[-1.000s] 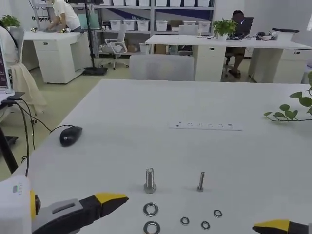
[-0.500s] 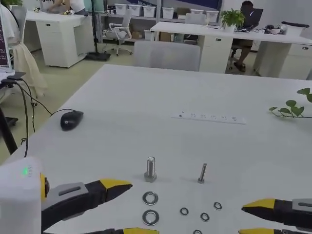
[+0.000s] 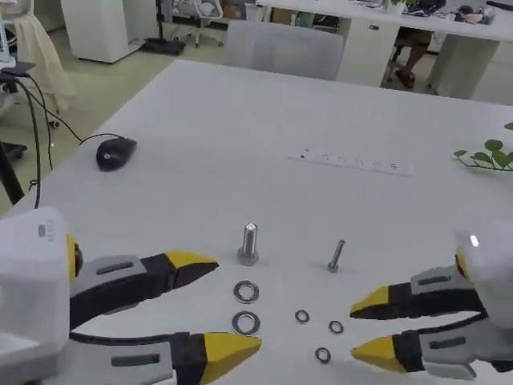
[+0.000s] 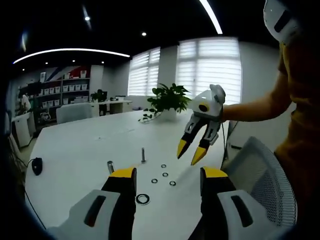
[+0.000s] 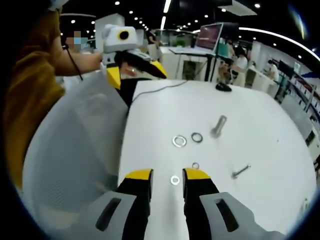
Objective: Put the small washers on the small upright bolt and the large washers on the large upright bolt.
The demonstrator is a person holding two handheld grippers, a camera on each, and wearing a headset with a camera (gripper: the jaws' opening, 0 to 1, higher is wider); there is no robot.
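White surface (image 3: pixel 240 144) carries the upright large bolt (image 3: pixel 248 244), with two large washers (image 3: pixel 246 291) flat at its 6 o'clock and the small bolt (image 3: pixel 336 256) at its 3 o'clock; three small washers (image 3: pixel 302 317) lie at that bolt's 6 to 7 o'clock; the left hand-held gripper (image 3: pixel 238 305) gapes wide and empty, the right hand-held gripper (image 3: pixel 353 327) is parted more narrowly, also empty

The large bolt (image 3: pixel 248 243) stands upright on its hex head, silver and threaded, with nothing on its shaft. The small bolt (image 3: pixel 336 256), thin and grey, stands upright to its right, well apart from it and equally bare. Two large washers (image 3: pixel 245 291) lie flat just in front of the large bolt, one behind the other, close but not touching. The small washers (image 3: pixel 302 317) lie flat, scattered in front of the small bolt and apart from one another; the left gripper view shows four.
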